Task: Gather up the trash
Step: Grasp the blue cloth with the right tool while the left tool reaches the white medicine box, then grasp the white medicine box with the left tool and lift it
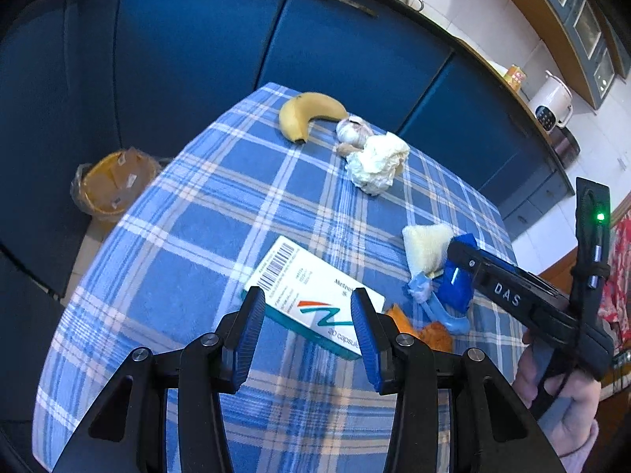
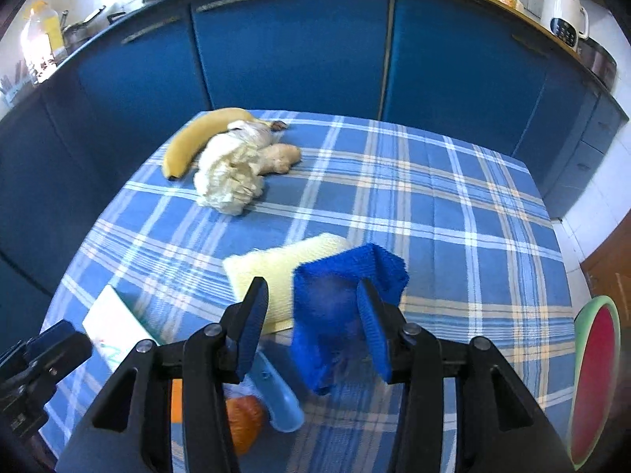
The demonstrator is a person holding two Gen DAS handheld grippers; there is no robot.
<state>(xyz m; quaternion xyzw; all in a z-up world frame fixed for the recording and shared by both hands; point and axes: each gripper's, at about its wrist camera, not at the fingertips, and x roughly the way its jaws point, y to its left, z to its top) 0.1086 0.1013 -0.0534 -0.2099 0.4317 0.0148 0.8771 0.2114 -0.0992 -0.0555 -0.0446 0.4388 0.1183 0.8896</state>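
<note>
The left gripper (image 1: 307,307) hangs part open w/ nothing in it, jaws on both sides of the white pill box (image 1: 311,295) on the desk (image 1: 197,244); go down slow so the box sits btwn the blue pads, then squeeze. The right gripper (image 2: 311,307) is part open too, over a blue cloth (image 2: 347,299), but I can't tell if it grips it. The bin (image 1: 110,185) is on the floor, far left of the desk.

A blue cloth (image 2: 347,295) lies between the right gripper's (image 2: 311,335) parted fingers (image 2: 252,323), over the checked tablecloth (image 2: 453,205).
</note>
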